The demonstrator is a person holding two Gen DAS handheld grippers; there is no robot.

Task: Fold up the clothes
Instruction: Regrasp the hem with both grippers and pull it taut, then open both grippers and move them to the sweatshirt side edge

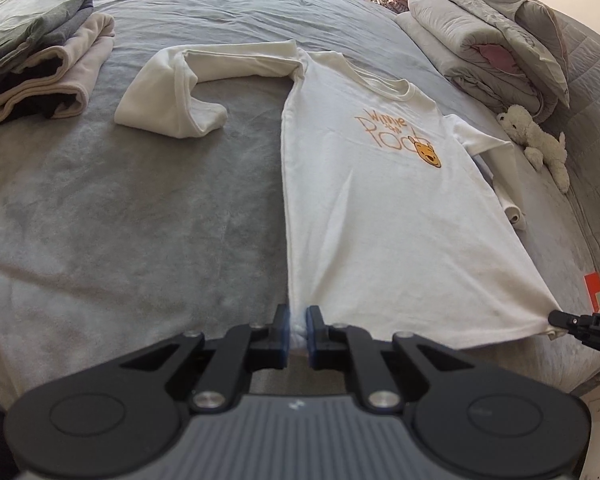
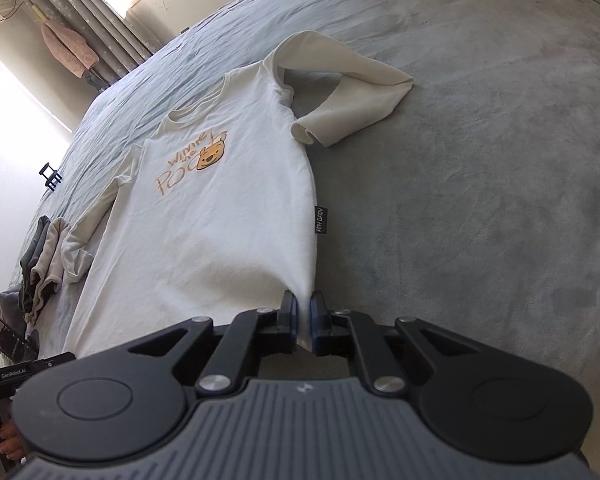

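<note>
Soft, limp white long-sleeved shirt on a grey bed; left gripper and right gripper jaws pinch its near hem corners.

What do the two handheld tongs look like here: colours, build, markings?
Both match: the left tongs and right tongs have black linkage arms with silver pivot screws, blue pads on black fingers, and a ribbed grey body flanked by round black housings. White lettering, partly cut off, marks their sides. No cables or sleeves visible.
</note>
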